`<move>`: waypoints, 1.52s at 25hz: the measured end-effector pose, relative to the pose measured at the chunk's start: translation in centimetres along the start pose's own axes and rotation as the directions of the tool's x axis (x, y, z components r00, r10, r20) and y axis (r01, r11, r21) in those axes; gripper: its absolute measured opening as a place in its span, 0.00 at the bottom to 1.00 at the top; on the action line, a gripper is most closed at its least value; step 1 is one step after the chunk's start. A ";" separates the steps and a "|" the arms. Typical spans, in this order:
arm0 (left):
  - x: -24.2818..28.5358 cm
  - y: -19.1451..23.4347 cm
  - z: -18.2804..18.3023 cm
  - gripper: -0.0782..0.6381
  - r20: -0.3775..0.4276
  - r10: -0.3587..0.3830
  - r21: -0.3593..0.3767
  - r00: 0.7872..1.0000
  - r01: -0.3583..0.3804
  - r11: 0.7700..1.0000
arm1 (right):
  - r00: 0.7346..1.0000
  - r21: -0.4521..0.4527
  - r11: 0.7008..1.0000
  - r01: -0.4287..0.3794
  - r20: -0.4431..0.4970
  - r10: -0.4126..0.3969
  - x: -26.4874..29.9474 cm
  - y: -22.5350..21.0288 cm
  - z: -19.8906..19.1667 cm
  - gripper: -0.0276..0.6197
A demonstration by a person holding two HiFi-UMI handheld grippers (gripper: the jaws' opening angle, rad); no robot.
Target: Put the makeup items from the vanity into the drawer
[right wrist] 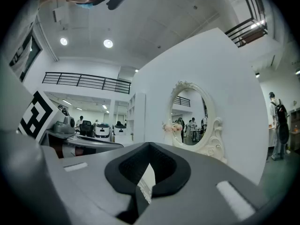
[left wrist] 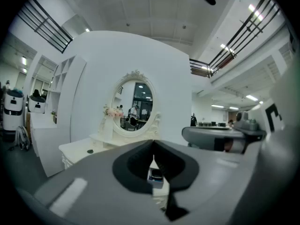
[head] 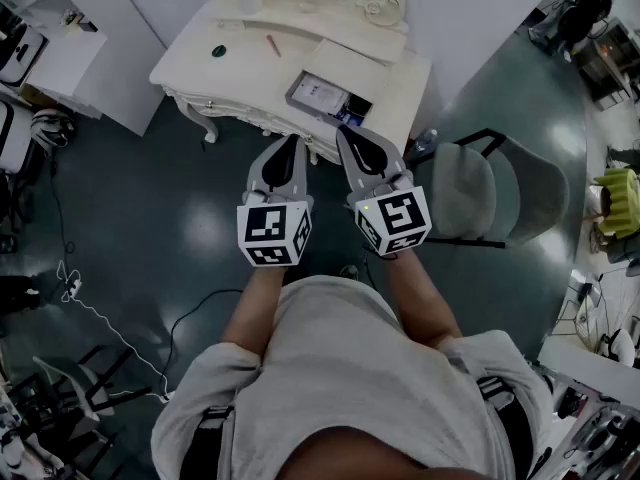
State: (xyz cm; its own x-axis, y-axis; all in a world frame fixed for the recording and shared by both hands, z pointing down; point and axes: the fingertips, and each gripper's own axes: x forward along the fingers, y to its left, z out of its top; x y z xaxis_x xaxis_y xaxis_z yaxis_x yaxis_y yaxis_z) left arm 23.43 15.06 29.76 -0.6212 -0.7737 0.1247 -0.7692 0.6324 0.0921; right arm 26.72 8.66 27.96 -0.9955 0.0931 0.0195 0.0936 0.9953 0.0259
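Shoulders and chest in a pale shirt [head: 370,388] are filling the bottom of the head view, with both forearms reaching forward. Beneath everything, a dark glossy floor [head: 150,218] is spreading out and catching spots of light. Ahead of the person a white vanity [head: 200,68] is standing, its oval mirror [left wrist: 136,108] in a carved frame rising at the back. A grey chair [head: 480,193] is sitting just to the right of the vanity.

Side by side, the left gripper [head: 293,143] and the right gripper [head: 345,133] are hovering over the floor just before the vanity's front edge, their tips pointing toward the open drawer [head: 294,92]. In its own view, each gripper is showing its jaws pressed together with nothing caught between them.

The drawer is standing pulled out at the vanity's right front, holding flat things, one of them a dark item [head: 357,106]. Left of the drawer, on the vanity top, a round dark green makeup item [head: 219,51] and a thin reddish pencil [head: 273,45] are lying near each other, apart from both grippers.
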 end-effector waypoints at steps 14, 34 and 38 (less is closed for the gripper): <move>-1.4 12.3 -1.9 0.11 -0.054 0.155 -0.038 0.986 -0.158 0.987 | 0.976 0.006 0.978 -0.209 -0.056 0.209 10.6 8.9 -2.4 0.04; 5.4 31.2 -1.2 0.11 -0.127 0.072 -0.078 0.989 -0.082 0.994 | 0.973 0.025 0.986 -0.168 -0.160 0.170 28.5 12.8 -3.7 0.04; 9.4 31.5 -1.5 0.11 -0.162 0.037 -0.085 0.986 -0.051 0.995 | 0.973 0.033 0.992 -0.119 -0.198 0.123 30.7 9.1 -4.4 0.04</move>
State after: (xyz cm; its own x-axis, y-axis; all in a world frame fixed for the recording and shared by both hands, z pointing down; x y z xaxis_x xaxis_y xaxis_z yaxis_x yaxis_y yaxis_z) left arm -6.40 27.71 35.30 -0.6167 -0.7335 0.2859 -0.7210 0.6720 0.1688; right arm -2.90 20.49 33.15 -0.9532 0.2078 0.2196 0.2110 0.9774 -0.0091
